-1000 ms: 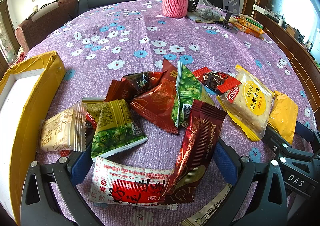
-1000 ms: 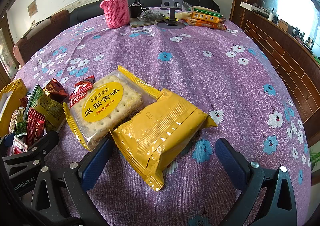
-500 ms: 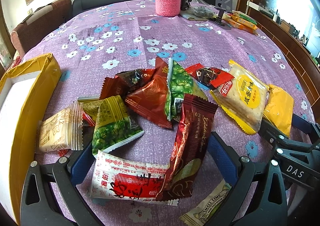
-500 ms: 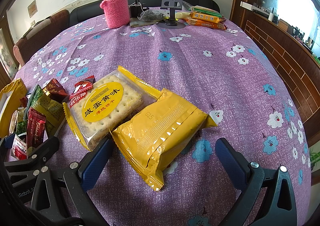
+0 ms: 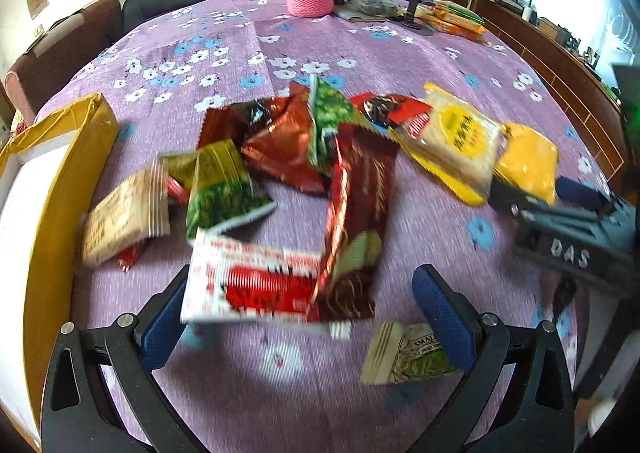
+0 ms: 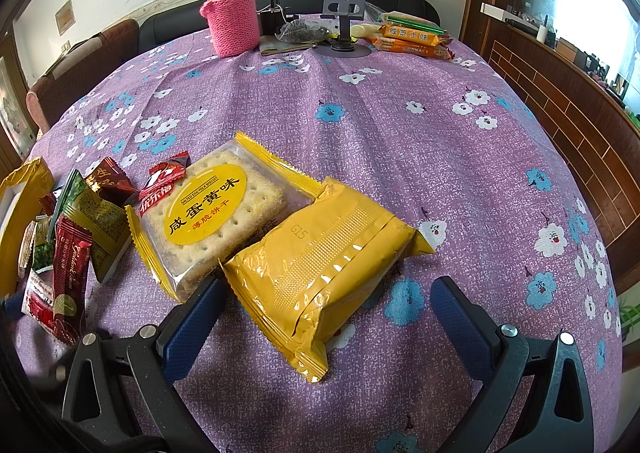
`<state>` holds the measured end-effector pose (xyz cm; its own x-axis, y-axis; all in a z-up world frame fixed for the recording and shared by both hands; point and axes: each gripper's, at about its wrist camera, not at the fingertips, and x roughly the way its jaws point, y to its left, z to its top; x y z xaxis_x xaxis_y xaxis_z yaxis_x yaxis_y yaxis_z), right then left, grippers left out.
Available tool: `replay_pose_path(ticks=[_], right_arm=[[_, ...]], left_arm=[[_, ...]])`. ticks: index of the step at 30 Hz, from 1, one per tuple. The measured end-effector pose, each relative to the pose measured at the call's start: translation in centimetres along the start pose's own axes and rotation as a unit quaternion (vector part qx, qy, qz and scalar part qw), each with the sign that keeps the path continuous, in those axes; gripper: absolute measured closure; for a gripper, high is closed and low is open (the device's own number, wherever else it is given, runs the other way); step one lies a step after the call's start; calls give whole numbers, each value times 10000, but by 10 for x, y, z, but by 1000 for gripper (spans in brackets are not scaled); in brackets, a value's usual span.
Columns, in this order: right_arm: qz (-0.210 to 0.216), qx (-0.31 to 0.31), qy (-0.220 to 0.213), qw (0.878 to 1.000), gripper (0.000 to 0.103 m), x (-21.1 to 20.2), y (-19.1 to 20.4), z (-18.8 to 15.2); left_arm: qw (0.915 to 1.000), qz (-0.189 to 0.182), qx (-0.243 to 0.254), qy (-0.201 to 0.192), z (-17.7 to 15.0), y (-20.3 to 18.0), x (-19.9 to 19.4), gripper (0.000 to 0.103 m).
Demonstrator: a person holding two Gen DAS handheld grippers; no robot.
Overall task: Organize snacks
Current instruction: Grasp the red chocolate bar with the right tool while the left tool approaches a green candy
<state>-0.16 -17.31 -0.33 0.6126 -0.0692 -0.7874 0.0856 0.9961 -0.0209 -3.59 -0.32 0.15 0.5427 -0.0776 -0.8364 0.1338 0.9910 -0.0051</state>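
Several snack packets lie piled on the purple flowered tablecloth. My left gripper (image 5: 306,307) is open, hovering just above a white-and-red packet (image 5: 256,281) and a long dark red packet (image 5: 356,213). A green pea packet (image 5: 224,189) and a beige packet (image 5: 120,217) lie to their left, a small lime-label packet (image 5: 408,353) at the right finger. My right gripper (image 6: 328,317) is open, its fingers on either side of a plain yellow packet (image 6: 324,261). A clear biscuit packet with a yellow label (image 6: 208,213) lies against it on the left.
A yellow box (image 5: 52,189) with a white inside stands open at the left table edge. A pink-sleeved flask (image 6: 230,9), a phone stand (image 6: 344,13) and orange biscuit packs (image 6: 412,39) stand at the far side. Bare cloth lies between them and the pile.
The left gripper has drawn back and lifted, so the pile sits farther ahead and the lime packet shows fully. The right gripper has not moved.
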Motion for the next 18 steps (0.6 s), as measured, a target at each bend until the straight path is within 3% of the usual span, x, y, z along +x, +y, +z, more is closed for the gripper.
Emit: replay_pose_path(ticks=[8,15,18], right_arm=[[-5,16,1,10000,0,0,0,0],[20,19,4,10000,0,0,-2,-1],[104,11,135,9999,0,1,-3,1]], left_arm=[[9999,-83,60,21,-7,-1,-6,0],[9954,-886,-212,-298,-24,10,-36,5],[9895,-1307,-437,-429,-28,18,-52,5]])
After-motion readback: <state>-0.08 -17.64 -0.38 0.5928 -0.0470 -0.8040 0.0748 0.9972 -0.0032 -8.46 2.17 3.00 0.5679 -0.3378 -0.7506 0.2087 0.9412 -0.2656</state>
